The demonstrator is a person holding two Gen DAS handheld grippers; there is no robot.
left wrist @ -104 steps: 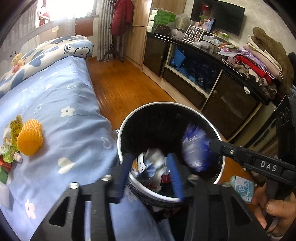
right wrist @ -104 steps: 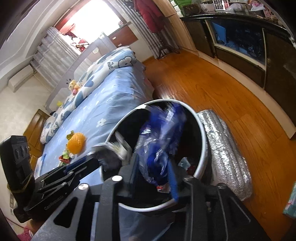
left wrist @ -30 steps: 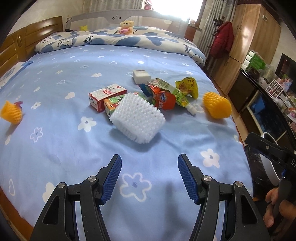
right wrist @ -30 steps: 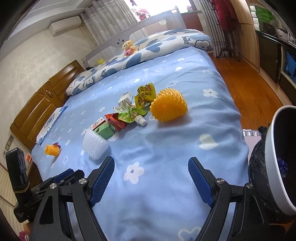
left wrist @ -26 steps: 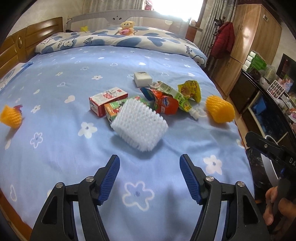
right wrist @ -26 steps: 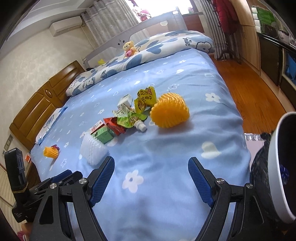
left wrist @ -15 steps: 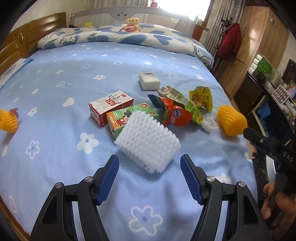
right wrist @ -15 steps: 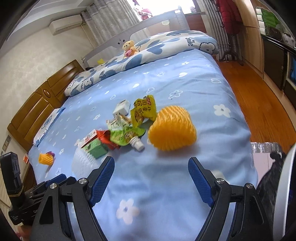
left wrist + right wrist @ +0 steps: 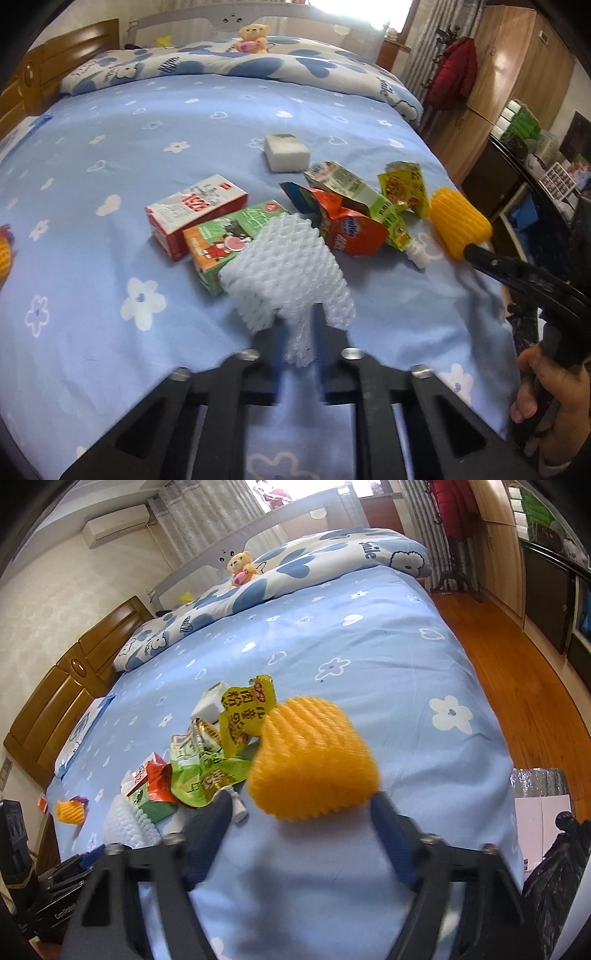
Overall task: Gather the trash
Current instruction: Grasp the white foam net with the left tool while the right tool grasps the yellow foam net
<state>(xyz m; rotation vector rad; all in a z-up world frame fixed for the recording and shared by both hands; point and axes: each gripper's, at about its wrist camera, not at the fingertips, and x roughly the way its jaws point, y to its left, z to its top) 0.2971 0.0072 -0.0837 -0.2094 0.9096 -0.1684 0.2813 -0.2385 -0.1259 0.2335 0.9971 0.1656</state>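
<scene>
White foam netting (image 9: 288, 273) sits at the near side of the litter heap on the bed (image 9: 110, 122), and the left tool (image 9: 299, 339) has just been closing: its jaws now stand nearly together, pinching the sleeve's near edge between them. The sleeve lies on its side, its long axis running from the tool up and left toward the green juice carton (image 9: 229, 240), which it partly covers, with the red carton (image 9: 192, 210) just beyond. On the far right of the heap the right tool (image 9: 295, 834) has also been closing; its blue pads flank the orange foam sleeve (image 9: 314, 764), but blur hides whether they press it, so I cannot tell if it is gripped. That sleeve lies with its ribbed end toward the yellow wrapper (image 9: 247, 712), long axis slanting away from the tool. The step appears to be the pick-up of two pieces at once; next would be lifting both clear of the heap and carrying them off the bed's right side, without crushing or dropping the springy foam.
</scene>
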